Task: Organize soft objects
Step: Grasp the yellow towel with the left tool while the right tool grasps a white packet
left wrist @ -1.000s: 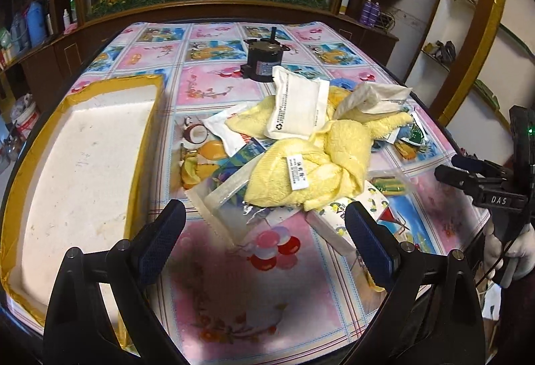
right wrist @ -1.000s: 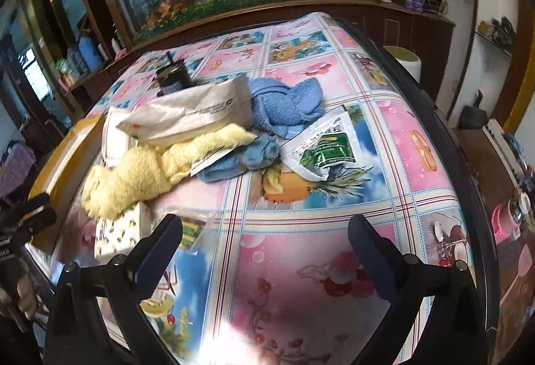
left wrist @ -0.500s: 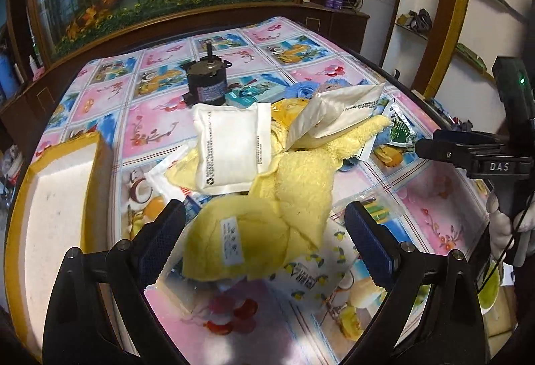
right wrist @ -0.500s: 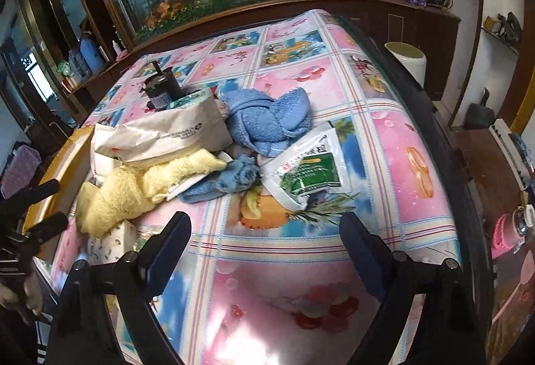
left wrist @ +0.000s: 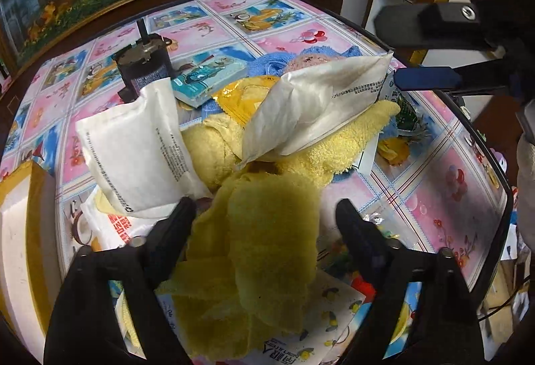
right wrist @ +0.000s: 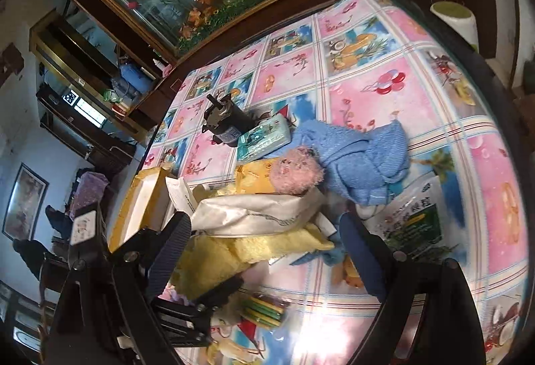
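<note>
A yellow towel [left wrist: 267, 231] lies crumpled in the pile on the table, and one fold of it rises between my left gripper's [left wrist: 264, 217] jaws. Those jaws are closing; the right pad still stands just clear of the cloth. My right gripper [right wrist: 267, 244] is open above the far end of the yellow towel [right wrist: 214, 261] and a white pouch [right wrist: 257, 214]. A blue towel [right wrist: 364, 161] and a pink fuzzy cloth [right wrist: 294, 174] lie just beyond. In the left wrist view the right gripper [left wrist: 414, 54] hangs at the upper right.
A foam box [left wrist: 16, 231] edged with yellow tape stands at the left. A black motor [left wrist: 143, 64], a teal packet [left wrist: 207, 80], two white pouches [left wrist: 133, 144], a green-printed sachet [right wrist: 414, 224] and a lemon-print tissue pack [left wrist: 321, 325] crowd the pile. The table edge [left wrist: 485, 147] curves at the right.
My left gripper has come forward and down over the yellow towel, and its jaws have narrowed around a fold. My right gripper has rolled and closed in on the pile from the other side.
</note>
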`<state>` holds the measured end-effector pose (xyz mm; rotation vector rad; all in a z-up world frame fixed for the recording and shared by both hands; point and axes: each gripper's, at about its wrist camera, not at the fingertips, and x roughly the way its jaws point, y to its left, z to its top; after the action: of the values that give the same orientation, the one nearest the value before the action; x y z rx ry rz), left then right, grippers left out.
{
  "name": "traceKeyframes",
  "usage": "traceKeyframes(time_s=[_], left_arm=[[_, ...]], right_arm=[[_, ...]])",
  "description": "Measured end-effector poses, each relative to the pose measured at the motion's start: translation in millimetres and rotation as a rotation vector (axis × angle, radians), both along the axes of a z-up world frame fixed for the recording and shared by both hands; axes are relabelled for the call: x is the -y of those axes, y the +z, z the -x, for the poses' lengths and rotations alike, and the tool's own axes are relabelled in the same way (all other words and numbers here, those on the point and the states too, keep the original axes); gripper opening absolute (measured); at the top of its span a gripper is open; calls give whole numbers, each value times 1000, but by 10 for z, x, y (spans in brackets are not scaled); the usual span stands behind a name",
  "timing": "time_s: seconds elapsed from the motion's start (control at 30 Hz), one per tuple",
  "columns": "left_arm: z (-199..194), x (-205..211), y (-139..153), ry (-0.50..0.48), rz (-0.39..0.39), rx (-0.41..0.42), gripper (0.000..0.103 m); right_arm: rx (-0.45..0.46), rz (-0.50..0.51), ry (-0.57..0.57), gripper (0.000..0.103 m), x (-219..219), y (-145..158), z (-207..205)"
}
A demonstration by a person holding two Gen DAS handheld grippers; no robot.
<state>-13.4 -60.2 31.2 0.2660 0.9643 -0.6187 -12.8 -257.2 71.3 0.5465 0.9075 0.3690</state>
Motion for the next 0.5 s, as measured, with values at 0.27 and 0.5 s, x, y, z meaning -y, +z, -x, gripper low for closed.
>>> traceKeyframes(time_s=[0.27, 0.5], left_arm=[[-4, -118, -20, 38, 79, -49, 46], [47, -188, 83, 46, 156, -62, 46]], right_arm=[[-89, 49, -22, 72, -278, -88, -276], [-77, 26, -10, 9, -297, -85, -211]])
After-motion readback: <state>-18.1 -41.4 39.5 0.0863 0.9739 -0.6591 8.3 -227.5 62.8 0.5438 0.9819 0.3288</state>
